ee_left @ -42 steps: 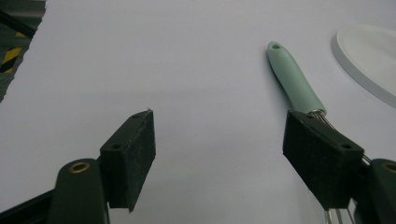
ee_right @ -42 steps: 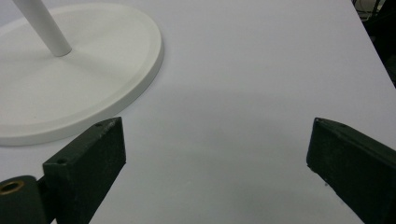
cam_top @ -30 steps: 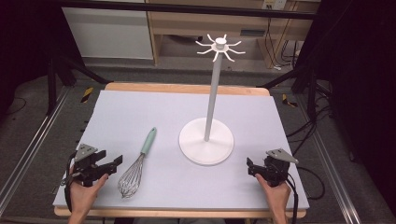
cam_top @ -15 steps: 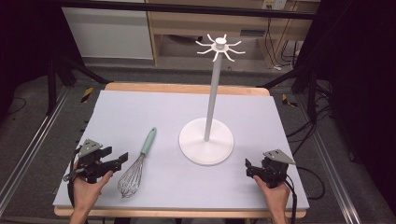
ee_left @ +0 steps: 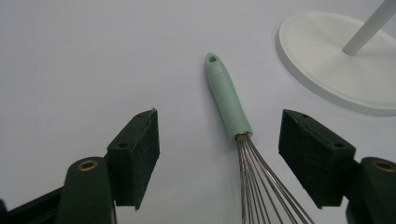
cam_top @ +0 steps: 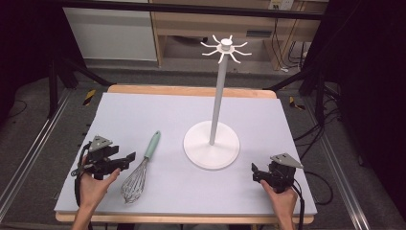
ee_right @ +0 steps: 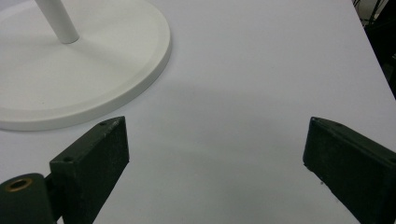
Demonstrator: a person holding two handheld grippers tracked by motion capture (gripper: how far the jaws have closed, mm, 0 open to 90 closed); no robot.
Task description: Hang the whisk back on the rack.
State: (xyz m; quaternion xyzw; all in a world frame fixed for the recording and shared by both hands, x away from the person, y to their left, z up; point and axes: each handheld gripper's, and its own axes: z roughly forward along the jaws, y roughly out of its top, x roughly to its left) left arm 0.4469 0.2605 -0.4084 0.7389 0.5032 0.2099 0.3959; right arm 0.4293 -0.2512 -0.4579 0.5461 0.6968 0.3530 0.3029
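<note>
A whisk (cam_top: 151,146) with a mint-green handle and a wire head lies flat on the left half of the pale mat, handle pointing away from me. My left gripper (cam_top: 125,160) hovers just left of the wire head, jaws open. In the left gripper view the whisk (ee_left: 228,100) lies between and beyond the open left gripper (ee_left: 218,122), untouched. A white hook stand (cam_top: 218,96) rises from a round base (cam_top: 211,148) at mid-table. The right gripper (cam_top: 255,173) stays open and holds nothing, near the front right; in its own view the right gripper (ee_right: 215,126) faces bare mat beside the base (ee_right: 70,74).
The mat (cam_top: 143,115) covers a wooden table whose front edge (cam_top: 191,219) runs just behind both hands. The stand's top carries several curved hooks (cam_top: 224,48), high above the table. Dark floor, cables and metal rails surround the table.
My left gripper has crept to the right and slightly forward, closer to the whisk. The right gripper has hardly shifted. The whisk and stand have not moved.
</note>
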